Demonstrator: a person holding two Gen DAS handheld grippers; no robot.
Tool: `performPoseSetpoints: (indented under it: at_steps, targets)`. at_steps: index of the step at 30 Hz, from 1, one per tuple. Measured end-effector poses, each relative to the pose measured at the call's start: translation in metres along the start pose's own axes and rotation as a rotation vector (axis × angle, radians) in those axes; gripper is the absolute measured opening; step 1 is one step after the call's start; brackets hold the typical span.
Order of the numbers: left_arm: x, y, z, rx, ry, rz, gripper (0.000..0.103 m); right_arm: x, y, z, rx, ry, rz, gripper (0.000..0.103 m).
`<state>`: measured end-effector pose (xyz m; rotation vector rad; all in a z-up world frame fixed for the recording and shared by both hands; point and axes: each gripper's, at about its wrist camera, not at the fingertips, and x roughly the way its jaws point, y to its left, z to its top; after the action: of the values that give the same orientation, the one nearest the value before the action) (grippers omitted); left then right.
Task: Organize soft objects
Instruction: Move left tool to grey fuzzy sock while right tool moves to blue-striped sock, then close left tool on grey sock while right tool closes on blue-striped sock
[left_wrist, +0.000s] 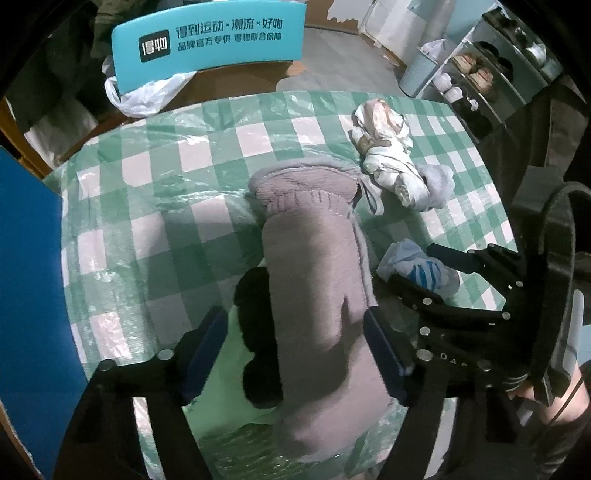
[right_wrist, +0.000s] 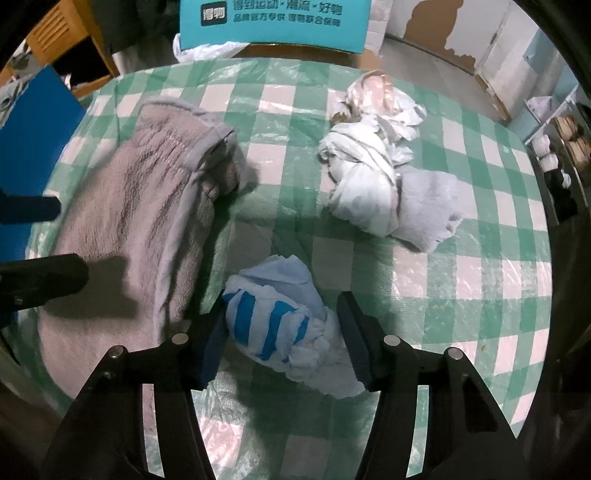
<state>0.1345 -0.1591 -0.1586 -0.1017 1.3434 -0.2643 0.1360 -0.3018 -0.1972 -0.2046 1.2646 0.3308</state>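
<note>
The desk (right_wrist: 480, 206), covered in a green-and-white checked plastic cloth, carries everything. The largest thing on it is a long grey fleece garment (left_wrist: 317, 280), lying lengthwise on the left part of the desk with its stitched hem toward the far edge; a black fuzzy piece (left_wrist: 258, 332) lies against its left side. The left hand-held gripper (left_wrist: 295, 354) straddles the near part of this garment, its right pad touching the fleece, its left pad standing clear beyond the black piece, so it is not clenched on it. Farther right lies a knotted white patterned bundle (right_wrist: 365, 166) touching a pale grey cloth (right_wrist: 432, 206). Nearest is a small blue-and-white striped cloth (right_wrist: 280, 325), just right of the fleece; the right hand-held gripper (right_wrist: 284, 336) brackets it, left pad touching, right pad just beside, not yet grasping.
</note>
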Motion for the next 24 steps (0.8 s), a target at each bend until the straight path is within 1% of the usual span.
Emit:
performPoseSetpoints:
  at_steps: [4,8,12,14,17,18,21,24]
  targets:
    - [0.003,-0.001,0.004,-0.02,0.002,-0.017,0.069,-0.004,-0.007,0.003,0.027,-0.007,0.005,0.056]
    - [0.009,-0.005,0.008,-0.023,0.022,-0.03,0.069,-0.009,-0.013,0.005,0.06,-0.01,0.018,0.057]
    - [0.013,-0.012,0.009,-0.004,0.028,-0.021,0.069,-0.014,-0.016,0.005,0.073,-0.026,0.021,0.057]
    - [0.016,-0.014,0.009,0.003,0.036,-0.023,0.064,-0.018,-0.02,0.004,0.083,-0.03,0.018,0.057]
    - [0.022,-0.017,0.008,0.008,0.06,-0.011,0.054,-0.024,-0.02,0.003,0.098,-0.046,0.023,0.057]
    - [0.022,-0.017,0.007,0.007,0.061,-0.009,0.049,-0.026,-0.02,0.004,0.099,-0.052,0.02,0.057]
    - [0.023,-0.018,0.007,0.015,0.053,0.006,0.028,-0.033,-0.02,0.006,0.106,-0.063,0.007,0.057]
    - [0.02,-0.018,0.007,0.014,0.035,-0.001,0.019,-0.039,-0.02,0.009,0.115,-0.071,-0.003,0.057]
